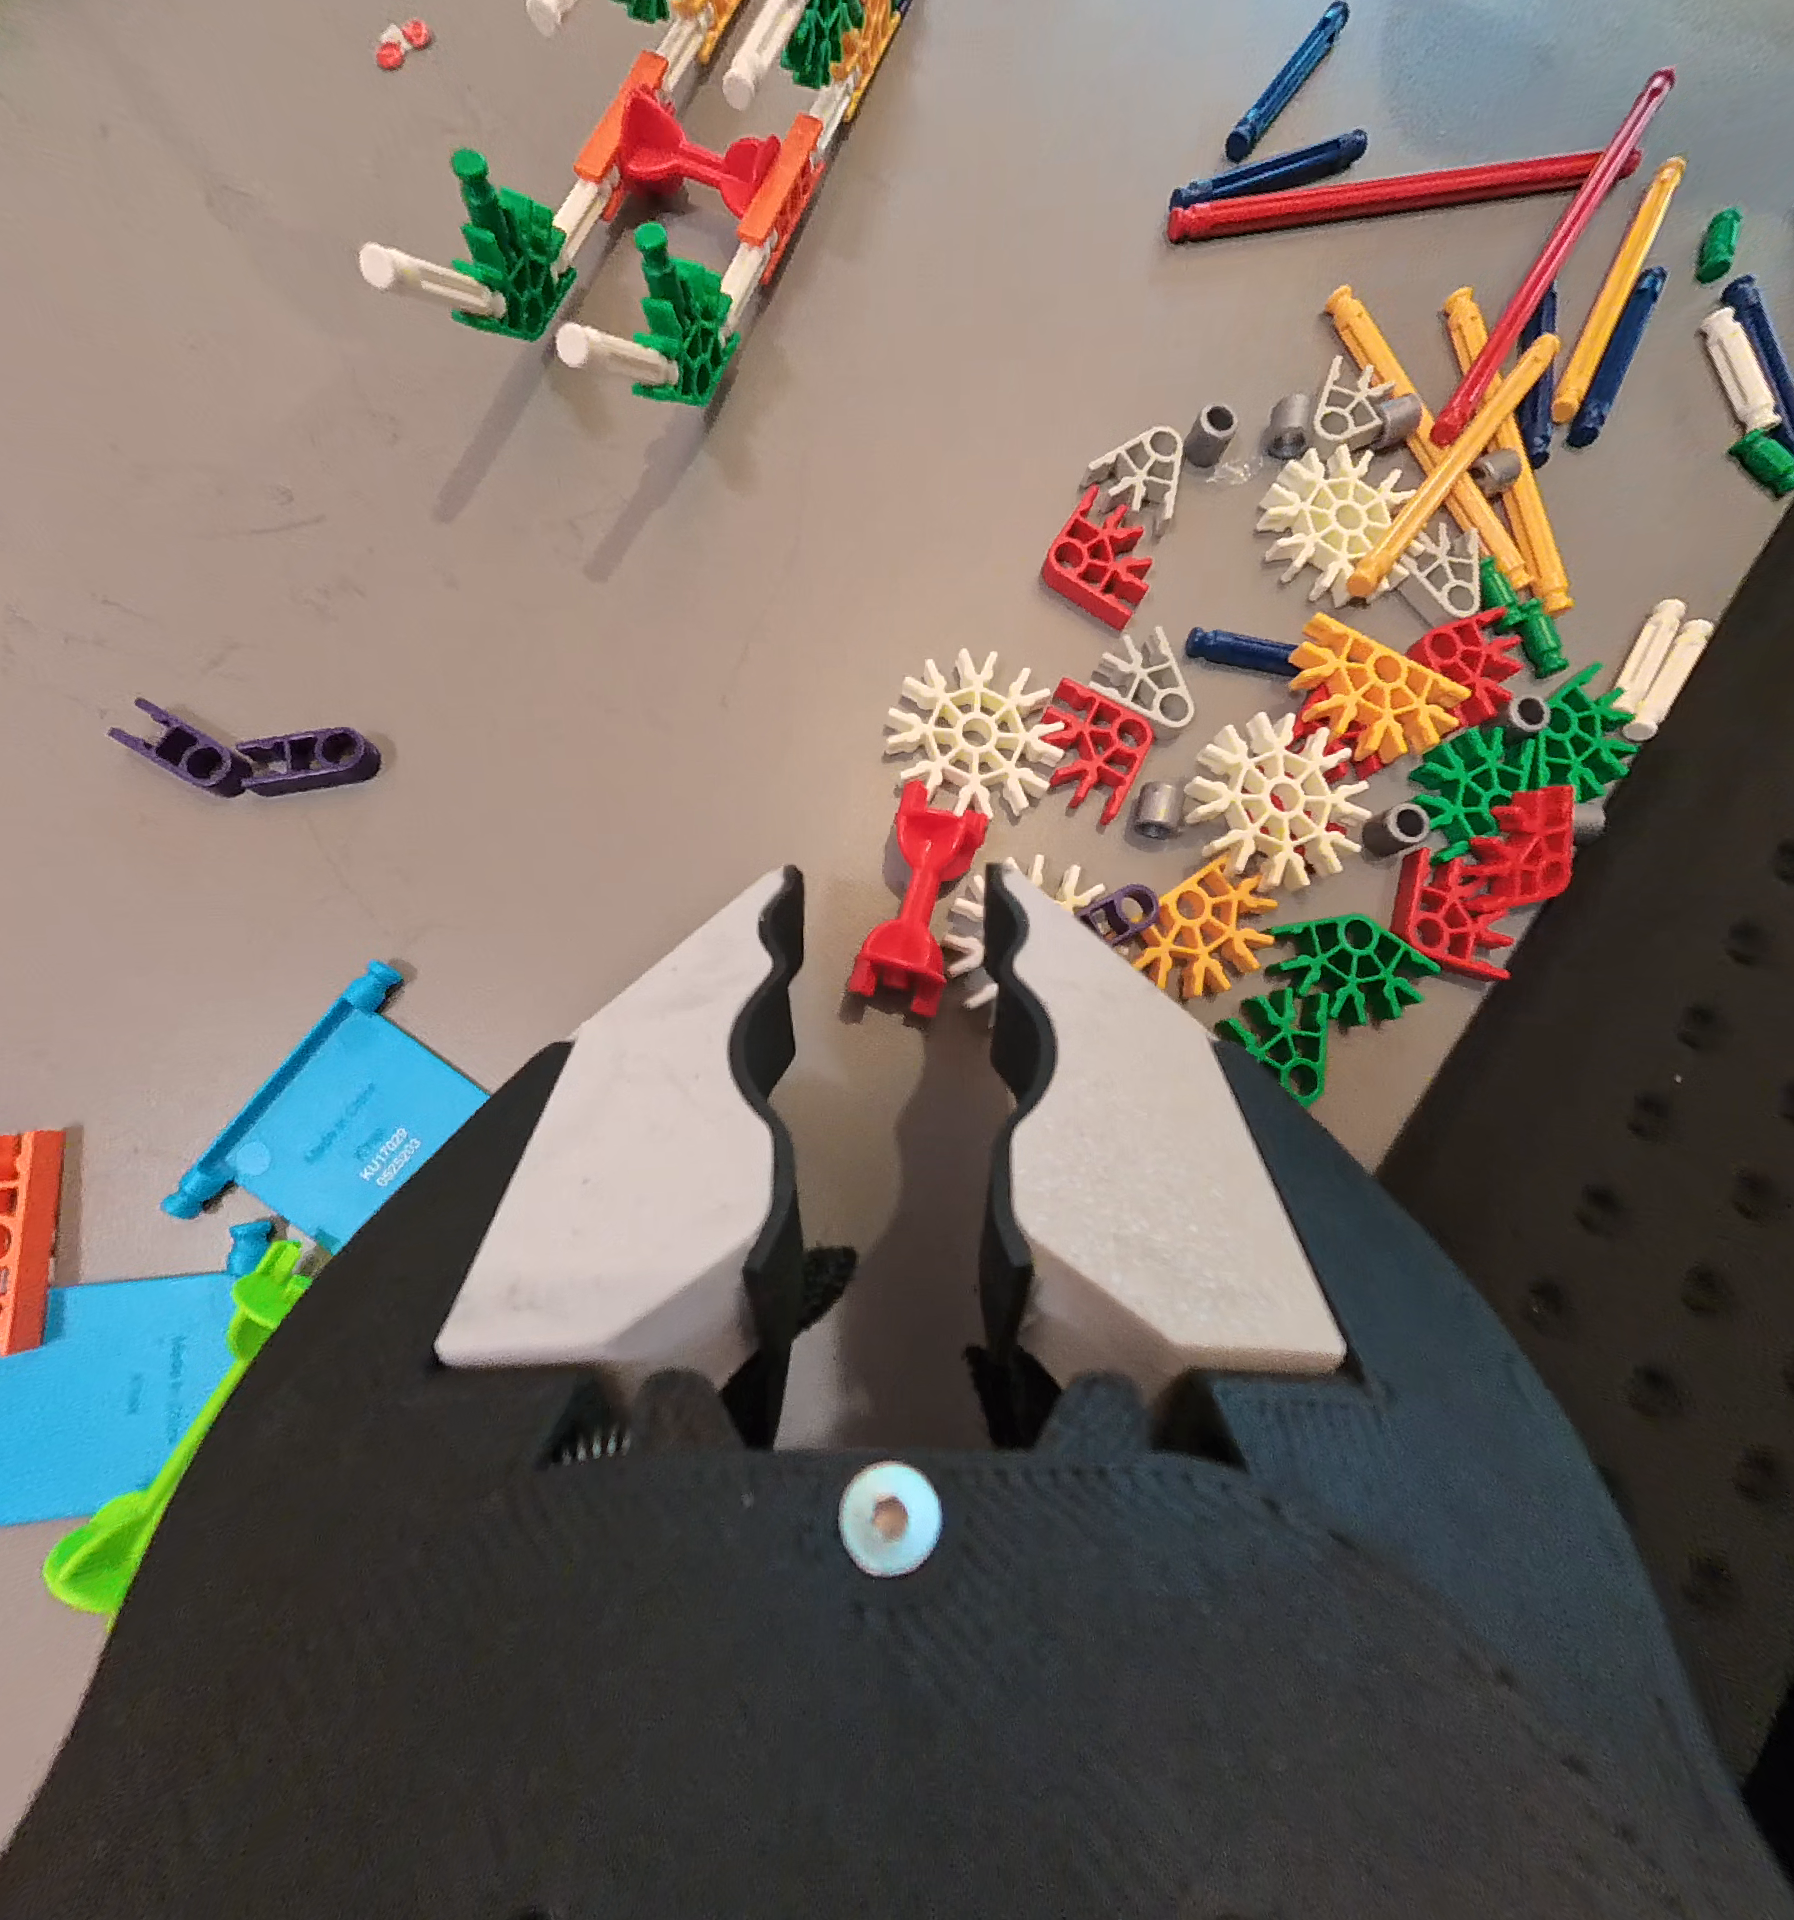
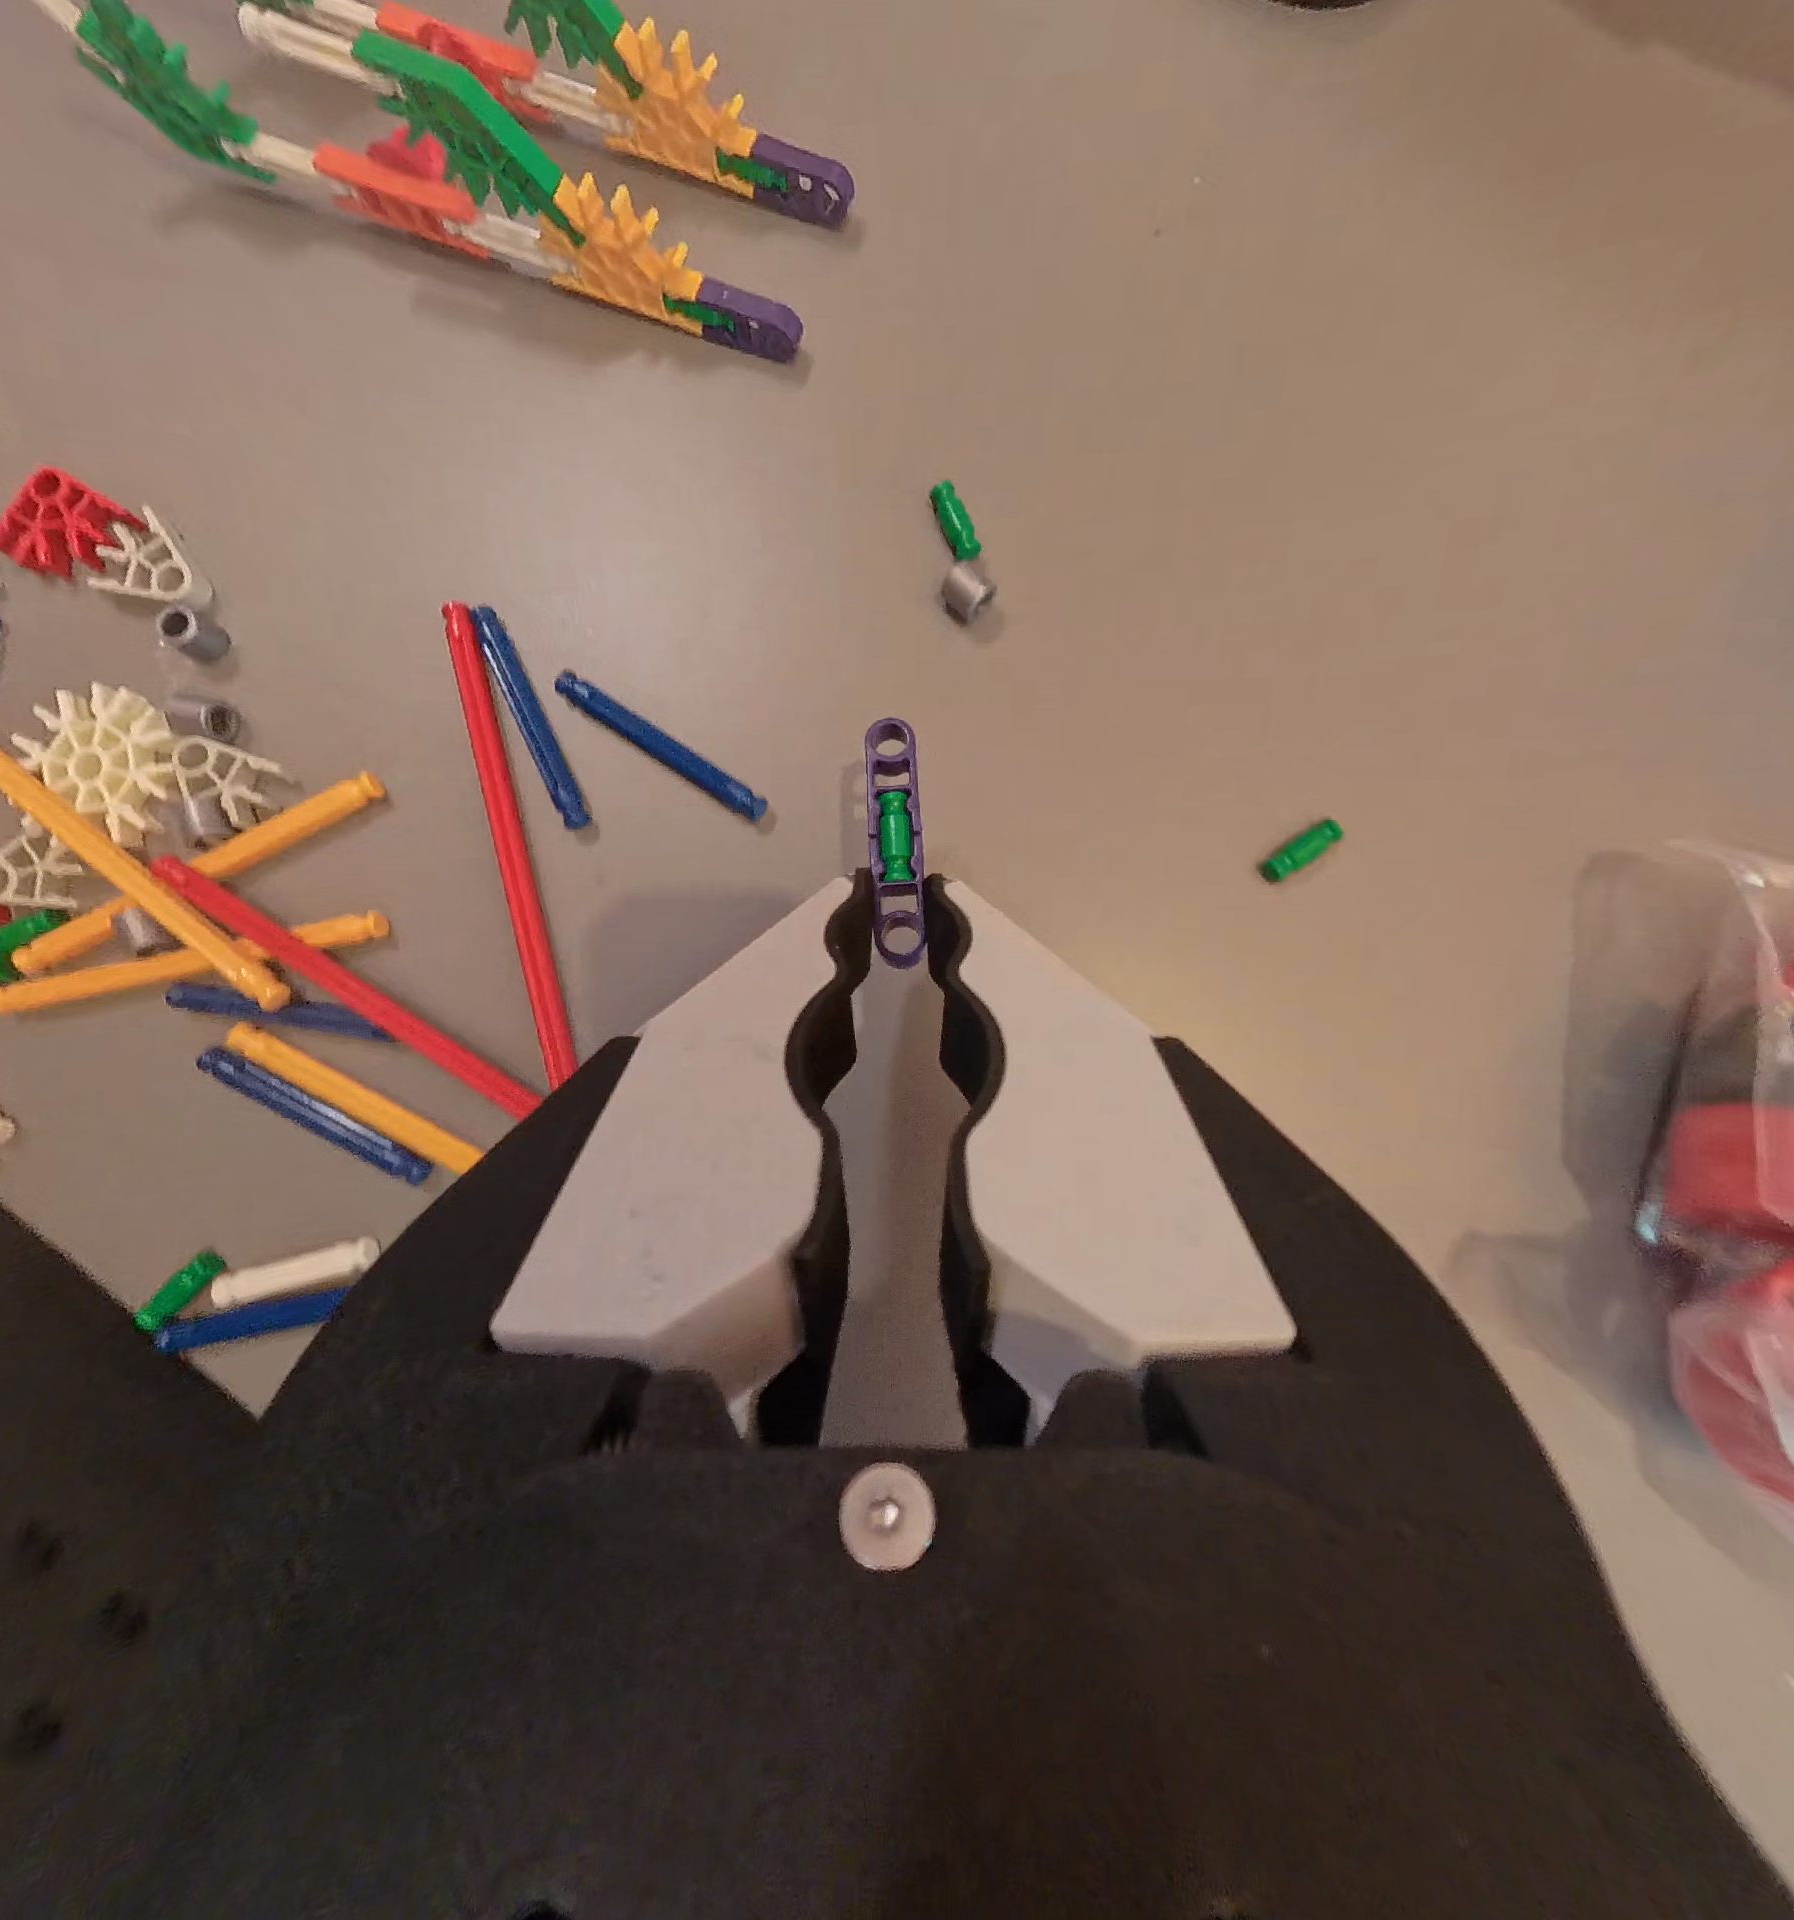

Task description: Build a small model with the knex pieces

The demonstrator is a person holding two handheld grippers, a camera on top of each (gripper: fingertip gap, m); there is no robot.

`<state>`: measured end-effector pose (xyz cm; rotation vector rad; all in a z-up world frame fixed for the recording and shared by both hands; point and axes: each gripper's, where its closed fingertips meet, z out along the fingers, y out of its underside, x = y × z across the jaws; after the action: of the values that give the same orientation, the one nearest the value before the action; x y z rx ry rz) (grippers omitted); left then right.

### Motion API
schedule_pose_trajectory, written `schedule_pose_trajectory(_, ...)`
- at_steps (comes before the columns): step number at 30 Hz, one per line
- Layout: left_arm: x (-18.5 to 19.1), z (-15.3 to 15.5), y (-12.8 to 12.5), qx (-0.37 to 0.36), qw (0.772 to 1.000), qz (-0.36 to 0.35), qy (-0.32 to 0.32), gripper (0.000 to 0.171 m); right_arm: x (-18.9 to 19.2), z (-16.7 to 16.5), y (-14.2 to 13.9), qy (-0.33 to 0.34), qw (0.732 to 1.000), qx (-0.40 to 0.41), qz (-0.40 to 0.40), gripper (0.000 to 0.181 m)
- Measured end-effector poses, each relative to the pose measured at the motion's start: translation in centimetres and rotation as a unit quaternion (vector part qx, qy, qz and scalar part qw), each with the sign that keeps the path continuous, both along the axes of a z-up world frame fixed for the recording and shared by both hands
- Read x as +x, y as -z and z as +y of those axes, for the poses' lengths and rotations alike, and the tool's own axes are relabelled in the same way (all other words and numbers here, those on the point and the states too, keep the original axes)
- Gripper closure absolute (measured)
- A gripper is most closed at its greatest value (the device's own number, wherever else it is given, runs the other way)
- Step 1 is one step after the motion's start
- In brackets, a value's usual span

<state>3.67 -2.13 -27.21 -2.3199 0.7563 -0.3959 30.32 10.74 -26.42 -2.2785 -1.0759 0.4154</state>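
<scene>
My left gripper (image 1: 893, 888) is open and empty above the grey table. A red spool-shaped piece (image 1: 919, 906) lies just ahead of its tips, beside a white snowflake connector (image 1: 971, 732). My right gripper (image 2: 891, 888) is shut on a purple slotted connector (image 2: 893, 764) with a short green rod (image 2: 894, 836) clipped into it; the piece sticks out upright past the fingertips. A built frame of white rods with green, orange, yellow and purple connectors lies at the far side in the left wrist view (image 1: 664, 208) and the right wrist view (image 2: 457, 177).
A pile of loose connectors and rods (image 1: 1392, 675) lies right of the left gripper. Two purple clips (image 1: 249, 753), blue panels (image 1: 321, 1101) and an orange piece (image 1: 10, 1242) lie left. Loose rods (image 2: 508, 831), a green rod with grey spacer (image 2: 960, 561), and a plastic bag of red parts (image 2: 1755, 1195) surround the right gripper. The gap from one gripper's tips to the other's is roughly 30 cm. The orange piece (image 1: 10, 1242) is closer to my left gripper, around 15 cm from its tips; the right tips are 45 cm off.
</scene>
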Motion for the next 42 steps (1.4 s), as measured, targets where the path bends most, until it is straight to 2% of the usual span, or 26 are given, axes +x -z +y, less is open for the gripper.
schedule_pose_trajectory(6,-0.5,-0.1,0.1,0.0,1.0,-0.004,-0.021,0.138,-2.1,0.7,2.4,0.002,0.999,-0.044,-0.004,0.174)
schedule_pose_trajectory(10,-1.1,-0.5,0.3,-0.001,0.999,-0.007,-0.034,0.137,-2.2,1.1,2.4,-0.001,0.999,-0.038,-0.013,0.173)
schedule_pose_trajectory(14,-1.5,-0.7,0.3,0.001,0.999,-0.013,-0.042,0.137,-2.2,1.0,2.3,-0.011,0.999,-0.038,-0.023,0.161)
schedule_pose_trajectory(20,-1.7,-0.6,0.5,-0.002,0.999,-0.016,-0.042,0.137,-1.5,0.9,0.6,0.008,1.0,-0.018,-0.015,0.151)
schedule_pose_trajectory(24,-1.5,-0.4,0.7,-0.005,0.999,-0.015,-0.031,0.138,-1.3,-0.4,0.3,-0.017,0.999,-0.003,-0.034,0.15)
schedule_pose_trajectory(28,-1.1,-0.7,0.7,-0.01,1.0,-0.017,-0.009,0.14,-2.0,-1.9,-1.4,-0.044,0.998,0.038,-0.037,0.152)
schedule_pose_trajectory(33,-0.8,-1.1,0.7,-0.011,1.0,-0.014,0.013,0.145,-4.8,-4.8,-3.5,-0.079,0.995,0.058,-0.007,0.156)
schedule_pose_trajectory(37,0.0,-0.9,0.7,-0.013,0.999,-0.016,0.033,0.146,-8.0,-7.8,-3.6,-0.131,0.99,0.047,0.011,0.158)
schedule_pose_trajectory(42,1.0,-0.8,1.0,-0.013,0.998,0.008,0.059,0.164,-11.3,-10.0,-3.2,-0.171,0.984,0.034,0.025,0.159)
